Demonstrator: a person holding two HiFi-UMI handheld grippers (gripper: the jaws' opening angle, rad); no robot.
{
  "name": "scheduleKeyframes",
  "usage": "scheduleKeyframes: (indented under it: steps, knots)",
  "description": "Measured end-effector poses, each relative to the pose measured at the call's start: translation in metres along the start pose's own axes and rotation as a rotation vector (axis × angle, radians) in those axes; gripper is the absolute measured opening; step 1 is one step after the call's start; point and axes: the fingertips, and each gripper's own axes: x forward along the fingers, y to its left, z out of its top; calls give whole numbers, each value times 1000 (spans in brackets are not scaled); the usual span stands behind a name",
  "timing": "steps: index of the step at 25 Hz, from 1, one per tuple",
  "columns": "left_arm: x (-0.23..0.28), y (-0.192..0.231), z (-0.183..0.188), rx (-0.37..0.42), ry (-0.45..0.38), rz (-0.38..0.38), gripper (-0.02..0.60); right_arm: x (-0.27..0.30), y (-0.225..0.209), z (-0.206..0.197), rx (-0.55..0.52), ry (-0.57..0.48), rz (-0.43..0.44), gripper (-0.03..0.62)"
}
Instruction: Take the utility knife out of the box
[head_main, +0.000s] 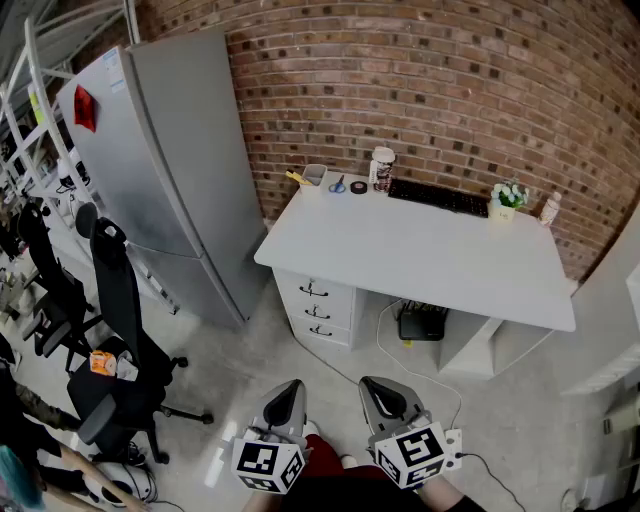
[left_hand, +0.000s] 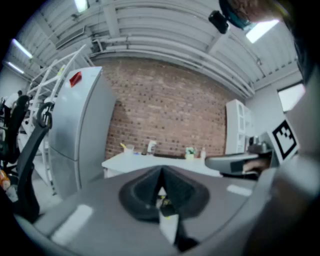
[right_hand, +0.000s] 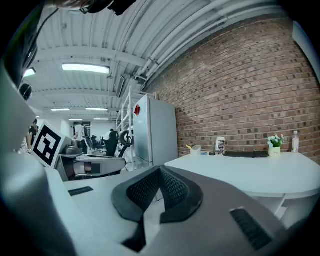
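Note:
A small clear box (head_main: 314, 175) stands at the back left corner of the white desk (head_main: 420, 255), against the brick wall. A yellow utility knife (head_main: 296, 178) sticks out of it to the left. The box is far off and small in the left gripper view (left_hand: 129, 148) and in the right gripper view (right_hand: 195, 149). Both grippers hang low in front of me over the floor, well short of the desk. My left gripper (head_main: 291, 386) has its jaws together and empty. My right gripper (head_main: 374, 385) also has its jaws meeting at the tip, with nothing between them.
Along the desk's back edge lie blue scissors (head_main: 337, 185), a tape roll (head_main: 358, 187), a jar (head_main: 381, 168), a black keyboard (head_main: 437, 197), a flower pot (head_main: 507, 197) and a bottle (head_main: 548, 209). A grey fridge (head_main: 170, 170) and an office chair (head_main: 115, 330) stand to the left. Drawers (head_main: 318, 305) sit under the desk.

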Motion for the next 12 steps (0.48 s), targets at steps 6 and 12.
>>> scheduleKeyframes:
  steps: [6,12]
  knots:
    - [0,-3,2,0,-5,-4,2,-4,-5,1,9,-3,-9,8]
    - [1,-1,3,5,-11,1,3,-1,-4,5,12,-27,-2,8]
